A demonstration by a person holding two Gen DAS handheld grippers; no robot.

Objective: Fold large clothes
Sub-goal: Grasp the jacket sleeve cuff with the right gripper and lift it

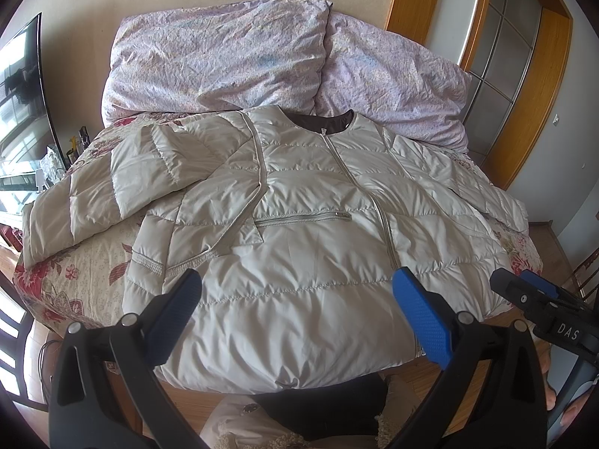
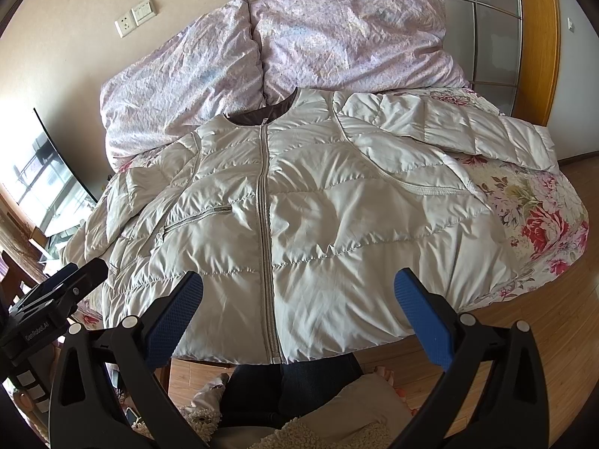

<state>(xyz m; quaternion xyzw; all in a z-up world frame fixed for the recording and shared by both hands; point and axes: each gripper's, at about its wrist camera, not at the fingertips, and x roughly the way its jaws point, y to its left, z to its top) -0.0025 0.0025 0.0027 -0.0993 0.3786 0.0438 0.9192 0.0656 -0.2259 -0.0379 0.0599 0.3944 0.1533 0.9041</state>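
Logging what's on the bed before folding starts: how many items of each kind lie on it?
Puffer jacket: 1
Lilac pillows: 2
Floral bedspread: 1
Total: 4

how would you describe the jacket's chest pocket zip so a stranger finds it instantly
On the bed lies a pale quilted jacket, front up. A long zipper runs from collar to hem. The pocket zip is the short one beside it at chest height, lying crosswise rather than lengthwise.
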